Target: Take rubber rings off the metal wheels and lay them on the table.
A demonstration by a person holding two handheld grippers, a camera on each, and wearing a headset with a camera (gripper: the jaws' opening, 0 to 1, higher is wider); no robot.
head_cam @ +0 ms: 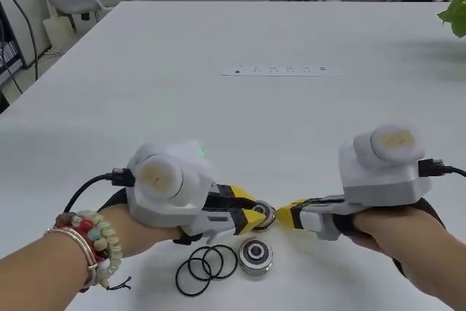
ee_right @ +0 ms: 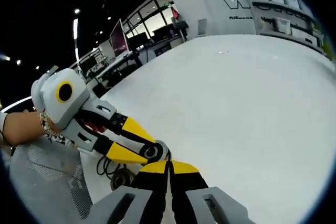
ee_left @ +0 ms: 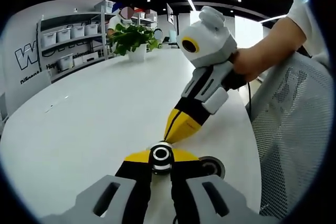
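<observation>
The white tabletop [head_cam: 291,107] carries the work. The left tool [head_cam: 257,215] pinches a metal wheel [ee_left: 161,157] above it; the right tool [head_cam: 282,213], jaws pressed together, meets that wheel's rim. A second wheel [head_cam: 255,255] lies nearer the person, with three loose black rubber rings [head_cam: 206,266] just beside it.

My left gripper [ee_left: 160,159] rises from the bottom of the view, its yellow-tipped jaws clamped on a small metal wheel [ee_left: 161,153]. My right gripper [ee_left: 173,132] reaches in from the upper right, held in my hand [ee_left: 251,62], with its yellow tips pressed together right against the top of that wheel. A second wheel [ee_left: 212,166] lies flat on the white counter [ee_left: 94,119] just beside my jaws. A potted plant [ee_left: 131,37] stands at the counter's far end.
</observation>
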